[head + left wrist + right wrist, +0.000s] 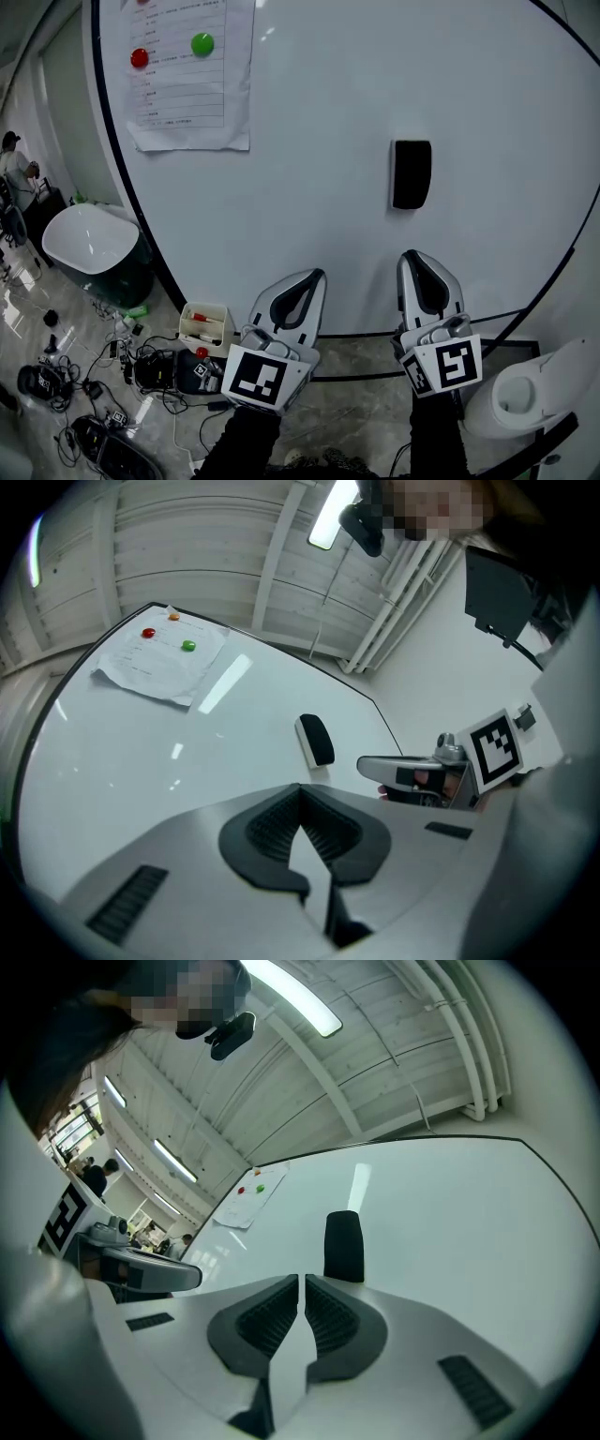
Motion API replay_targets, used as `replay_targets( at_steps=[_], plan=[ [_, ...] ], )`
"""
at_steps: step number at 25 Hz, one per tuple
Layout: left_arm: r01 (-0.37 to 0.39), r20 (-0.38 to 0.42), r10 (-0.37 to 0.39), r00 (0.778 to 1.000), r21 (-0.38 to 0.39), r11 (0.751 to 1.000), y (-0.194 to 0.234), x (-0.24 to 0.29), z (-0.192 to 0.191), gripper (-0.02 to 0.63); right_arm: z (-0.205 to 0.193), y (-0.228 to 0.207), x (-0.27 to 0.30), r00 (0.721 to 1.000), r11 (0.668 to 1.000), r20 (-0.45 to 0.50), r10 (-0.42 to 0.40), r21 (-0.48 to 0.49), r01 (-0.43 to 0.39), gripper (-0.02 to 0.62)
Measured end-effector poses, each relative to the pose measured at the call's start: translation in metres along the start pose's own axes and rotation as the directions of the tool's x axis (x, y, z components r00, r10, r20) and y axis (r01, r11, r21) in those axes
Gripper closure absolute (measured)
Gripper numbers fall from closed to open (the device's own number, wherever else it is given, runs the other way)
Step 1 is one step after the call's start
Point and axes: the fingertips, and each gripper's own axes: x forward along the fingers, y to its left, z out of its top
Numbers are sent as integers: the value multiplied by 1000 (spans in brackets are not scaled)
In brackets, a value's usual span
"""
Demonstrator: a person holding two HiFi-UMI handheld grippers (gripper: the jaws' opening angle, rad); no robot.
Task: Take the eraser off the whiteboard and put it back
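Observation:
A black eraser (pixel 412 173) sticks upright on the whiteboard (pixel 319 141), right of its middle. My right gripper (pixel 419 262) points at the board just below the eraser and is shut with nothing between its jaws; in the right gripper view the eraser (pixel 343 1246) stands straight ahead of the tips (pixel 301 1281). My left gripper (pixel 309 279) is beside it, lower left of the eraser, shut and holding nothing. In the left gripper view the eraser (pixel 316 740) sits ahead and to the right of the tips (pixel 300 789), with the right gripper (pixel 412 775) alongside.
A paper sheet (pixel 187 70) with a red magnet (pixel 139 58) and a green magnet (pixel 202 43) hangs at the board's upper left. On the floor are a white tub (pixel 89 239), a small box (pixel 206 325), tangled cables (pixel 94 384) and a white stool (pixel 525 394).

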Motion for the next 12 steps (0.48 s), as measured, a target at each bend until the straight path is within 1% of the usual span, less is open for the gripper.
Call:
replay_targets(
  at_steps=[4, 5, 8, 12],
  plan=[
    [25, 9, -25, 1000, -4, 1000, 7, 8, -3, 600, 4, -8, 12, 999, 998, 10, -53, -20, 53, 582],
    [30, 12, -30, 999, -8, 1000, 8, 10, -3, 600, 5, -10, 14, 998, 998, 15, -61, -18, 61, 568],
    [34, 30, -34, 999, -30, 999, 13, 15, -2, 600, 9, -17, 24, 996, 997, 42, -79, -21, 80, 480],
    [49, 27, -49, 998, -12, 999, 18, 19, -5, 600, 16, -25, 38, 992, 992, 71, -108, -55, 112, 340]
  ],
)
